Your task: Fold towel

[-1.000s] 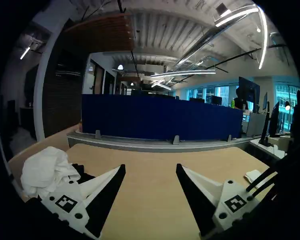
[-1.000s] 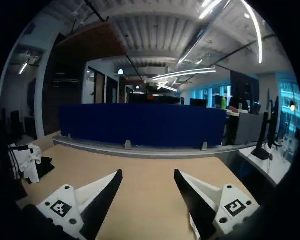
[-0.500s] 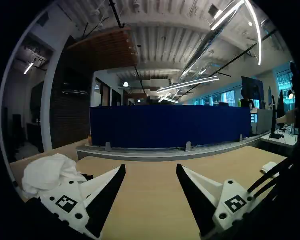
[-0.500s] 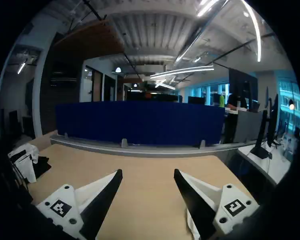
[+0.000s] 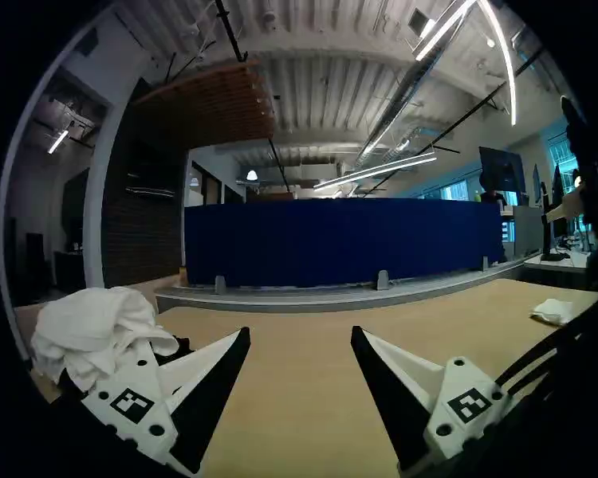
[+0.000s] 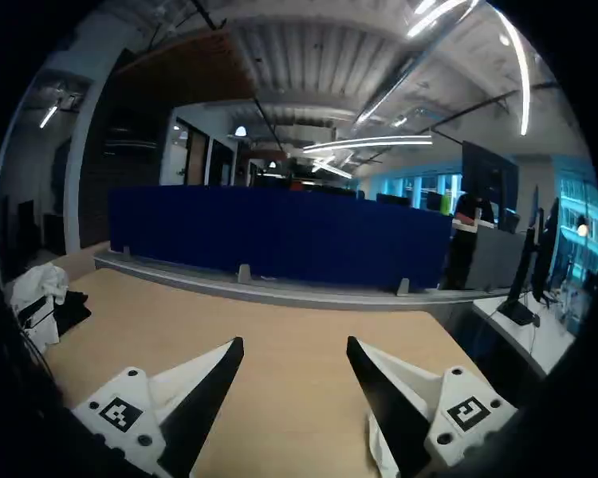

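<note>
Blue partition (image 5: 339, 241) behind wooden desk (image 5: 299, 374), strip-lit ceiling (image 6: 331, 72).

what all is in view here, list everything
crumpled towel: one, white, heaped at the table's left end
dark item: one, black, lying against the towel; too small to tell what it is
small cloth: one, white, on the table at the far right of the left gripper view
table: one, light wood, under both grippers
partition: one, dark blue, along the table's far edge
monitors: several, dark, beyond and right of the partition
strip lights: several, white, on the ceiling
left gripper: one, white and black, jaws open over bare table
right gripper: one, white and black, jaws open over bare table
</note>
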`<action>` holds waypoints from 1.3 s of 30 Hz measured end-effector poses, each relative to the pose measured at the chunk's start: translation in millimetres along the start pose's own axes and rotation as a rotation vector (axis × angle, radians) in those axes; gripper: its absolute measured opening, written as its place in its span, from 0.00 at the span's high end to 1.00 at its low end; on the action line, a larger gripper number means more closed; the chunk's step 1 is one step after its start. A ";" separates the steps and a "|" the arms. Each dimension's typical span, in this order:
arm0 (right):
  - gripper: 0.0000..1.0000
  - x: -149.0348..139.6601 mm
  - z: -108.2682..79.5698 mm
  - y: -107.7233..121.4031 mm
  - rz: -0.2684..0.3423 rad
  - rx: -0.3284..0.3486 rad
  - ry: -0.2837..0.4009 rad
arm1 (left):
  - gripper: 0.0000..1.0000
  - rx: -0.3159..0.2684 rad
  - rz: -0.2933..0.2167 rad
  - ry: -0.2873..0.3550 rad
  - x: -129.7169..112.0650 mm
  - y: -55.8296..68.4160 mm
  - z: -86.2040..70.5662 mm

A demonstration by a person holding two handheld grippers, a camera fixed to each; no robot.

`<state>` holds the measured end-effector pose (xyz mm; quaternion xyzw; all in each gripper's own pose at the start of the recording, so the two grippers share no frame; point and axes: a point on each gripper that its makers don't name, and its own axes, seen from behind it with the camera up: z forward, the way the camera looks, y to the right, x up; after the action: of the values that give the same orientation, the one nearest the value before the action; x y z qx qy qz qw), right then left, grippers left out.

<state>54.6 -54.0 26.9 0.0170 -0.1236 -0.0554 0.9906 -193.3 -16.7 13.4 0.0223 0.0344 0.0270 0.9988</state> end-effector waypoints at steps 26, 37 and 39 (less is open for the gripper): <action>0.00 -21.8 8.8 -6.6 0.000 0.010 -0.015 | 0.06 0.005 -0.023 -0.047 -35.4 -10.3 5.2; 0.00 3.9 2.2 1.0 0.043 0.009 0.053 | 0.06 0.008 -0.021 -0.049 -34.5 -9.4 5.4; 0.00 6.6 1.6 4.9 0.058 0.007 0.063 | 0.06 0.008 -0.021 -0.049 -34.4 -9.4 5.6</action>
<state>61.1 -49.9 30.3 0.0185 -0.0927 -0.0258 0.9952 -226.7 -28.2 20.8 0.0268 0.0104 0.0157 0.9995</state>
